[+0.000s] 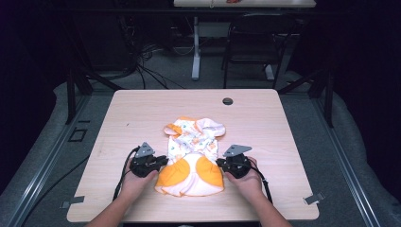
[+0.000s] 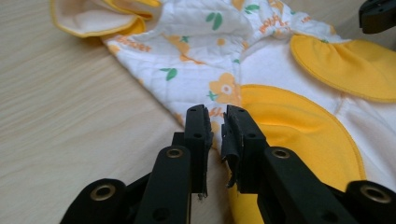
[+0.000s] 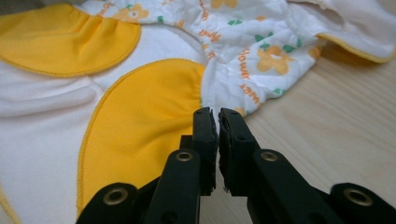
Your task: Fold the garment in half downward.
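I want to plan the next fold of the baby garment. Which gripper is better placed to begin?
Neither clearly: left gripper and right gripper sit mirrored at the garment's two sides, jaws nearly closed at its edge. Probably both should act together.

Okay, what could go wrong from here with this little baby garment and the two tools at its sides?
1. The left tool has its jaws nearly together at the edge of the garment; whether they hold cloth is unclear, so a lift may slip.
2. The right tool sits the same way at the opposite edge; if one side alone grips, the garment would likely skew.
3. The far sleeves lie crumpled and could bunch further when pulled.
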### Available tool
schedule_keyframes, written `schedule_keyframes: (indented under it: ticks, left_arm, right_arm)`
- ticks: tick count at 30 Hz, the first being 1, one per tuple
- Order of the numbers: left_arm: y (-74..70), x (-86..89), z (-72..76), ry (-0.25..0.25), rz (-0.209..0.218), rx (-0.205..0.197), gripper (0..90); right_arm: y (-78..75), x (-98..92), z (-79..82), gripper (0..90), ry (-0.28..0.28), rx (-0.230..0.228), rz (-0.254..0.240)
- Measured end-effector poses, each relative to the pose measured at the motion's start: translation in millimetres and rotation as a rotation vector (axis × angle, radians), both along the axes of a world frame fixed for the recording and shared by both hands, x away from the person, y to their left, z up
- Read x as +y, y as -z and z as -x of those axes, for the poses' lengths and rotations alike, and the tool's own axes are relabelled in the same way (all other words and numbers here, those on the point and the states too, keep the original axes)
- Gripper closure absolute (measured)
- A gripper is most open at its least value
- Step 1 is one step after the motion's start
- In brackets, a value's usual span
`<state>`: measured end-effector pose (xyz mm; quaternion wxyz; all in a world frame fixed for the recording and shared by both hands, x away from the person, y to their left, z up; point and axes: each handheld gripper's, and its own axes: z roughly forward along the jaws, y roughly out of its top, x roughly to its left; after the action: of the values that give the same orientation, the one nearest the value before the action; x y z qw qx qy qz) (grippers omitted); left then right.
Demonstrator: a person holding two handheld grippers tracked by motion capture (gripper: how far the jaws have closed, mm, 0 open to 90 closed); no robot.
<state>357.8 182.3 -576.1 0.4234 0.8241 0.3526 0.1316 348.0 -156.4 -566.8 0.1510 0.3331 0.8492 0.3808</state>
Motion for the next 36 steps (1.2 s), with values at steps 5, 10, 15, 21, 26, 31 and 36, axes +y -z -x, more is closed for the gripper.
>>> schedule_keyframes:
  ticks: [5, 10, 15, 21, 26, 31, 36]
  left_arm:
    - [4.5, -8.6, 3.0, 0.041, -0.060, -0.006, 81.2]
    - [6.0, -8.8, 7.1, 0.060, -0.086, 0.003, 81.7]
    - [5.9, -10.3, 15.1, 0.077, -0.106, -0.001, 81.8]
    - [4.7, -7.3, 24.7, 0.102, -0.110, 0.020, 81.6]
    - [3.3, -6.7, 29.7, 0.115, -0.130, 0.024, 81.5]
    - [2.7, -5.6, 35.2, 0.124, -0.130, 0.035, 81.4]
    - [2.7, -5.1, 38.7, 0.126, -0.124, 0.045, 81.4]
  right_arm:
    - [7.3, 12.7, -1.5, 85.1, -0.035, 0.015, 0.023]
    - [10.1, 15.1, -1.1, 87.6, -0.058, 0.027, 0.041]
    - [9.4, 16.3, 3.4, 88.9, -0.093, 0.031, 0.068]
    - [9.5, 14.0, 8.5, 89.1, -0.114, 0.058, 0.049]
    - [8.8, 15.5, 14.5, 89.1, -0.134, 0.060, 0.056]
    - [7.2, 17.6, 21.6, 89.2, -0.158, 0.063, 0.079]
    - [6.7, 16.8, 24.0, 89.3, -0.170, 0.076, 0.079]
